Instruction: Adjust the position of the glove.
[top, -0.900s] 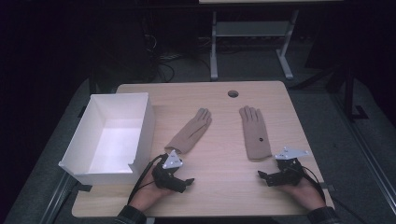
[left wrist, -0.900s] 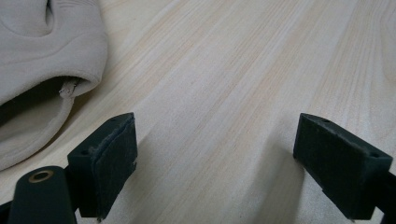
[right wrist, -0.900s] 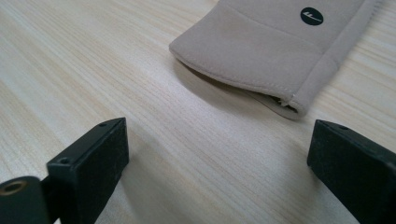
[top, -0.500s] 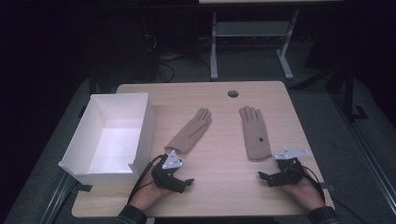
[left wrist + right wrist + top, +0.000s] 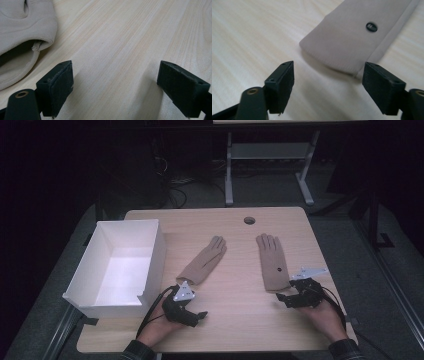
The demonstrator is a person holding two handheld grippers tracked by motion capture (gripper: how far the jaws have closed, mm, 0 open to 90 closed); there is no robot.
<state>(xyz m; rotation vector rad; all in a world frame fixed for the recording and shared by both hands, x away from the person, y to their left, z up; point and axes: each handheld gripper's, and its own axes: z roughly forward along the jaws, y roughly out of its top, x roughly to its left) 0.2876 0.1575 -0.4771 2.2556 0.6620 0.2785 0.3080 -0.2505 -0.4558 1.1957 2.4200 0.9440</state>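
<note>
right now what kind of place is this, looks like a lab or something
Probably a lab or workshop bench set up for recording. A plain wooden table with a cable hole stands in a dark room, loose cables run over the floor behind it, and a metal stand is beyond.

Dark rm, grey floor (image 5: 280, 190), metal stand (image 5: 267, 157)

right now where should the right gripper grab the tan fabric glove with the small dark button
Best at the cuff. The tan fabric glove with the small dark button lies flat on the wooden table, fingers pointing away, its cuff edge nearest the open right gripper. Come in low from the person's side, sliding one jaw under the slightly raised cuff hem and pinching across it.
</note>
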